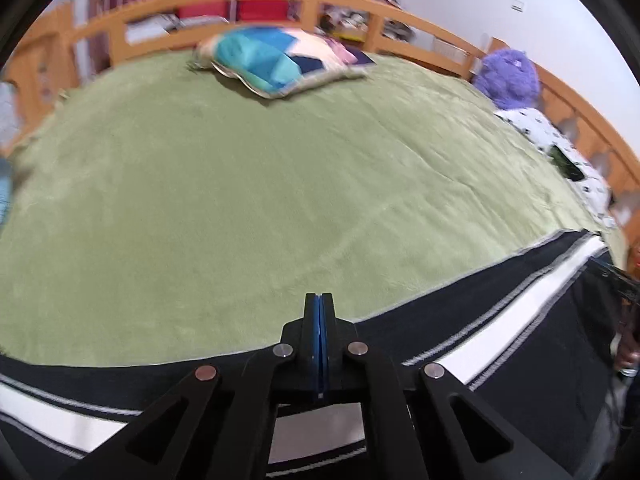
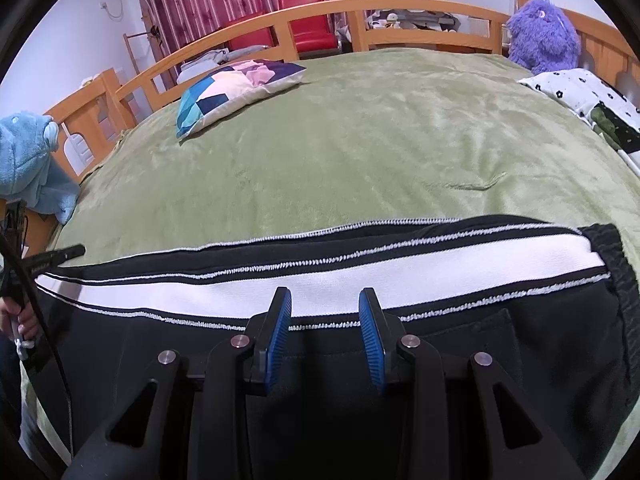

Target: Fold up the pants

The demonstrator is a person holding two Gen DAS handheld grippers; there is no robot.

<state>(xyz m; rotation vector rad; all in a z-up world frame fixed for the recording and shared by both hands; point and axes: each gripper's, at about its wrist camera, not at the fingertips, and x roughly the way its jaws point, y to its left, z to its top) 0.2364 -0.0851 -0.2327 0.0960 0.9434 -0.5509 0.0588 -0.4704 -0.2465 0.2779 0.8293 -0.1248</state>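
Observation:
Black pants (image 2: pixel 460 360) with a white side stripe lie flat across the near edge of a green bedspread (image 2: pixel 360 152). My right gripper (image 2: pixel 325 300) is open, hovering over the stripe near the waistband end at right, nothing between its blue pads. In the left wrist view the same pants (image 1: pixel 520 312) run along the bottom. My left gripper (image 1: pixel 319 300) is shut with its pads pressed together at the pants' upper edge; no cloth shows between them. The left gripper's tip (image 2: pixel 60 254) shows at the left of the right wrist view.
A patchwork cushion (image 2: pixel 236 88) lies at the bed's far side. A purple plush toy (image 2: pixel 544 36) and a floral quilt (image 2: pixel 592 100) sit at the right. A blue plush (image 2: pixel 28 160) hangs on the wooden rail (image 2: pixel 280 16) at left.

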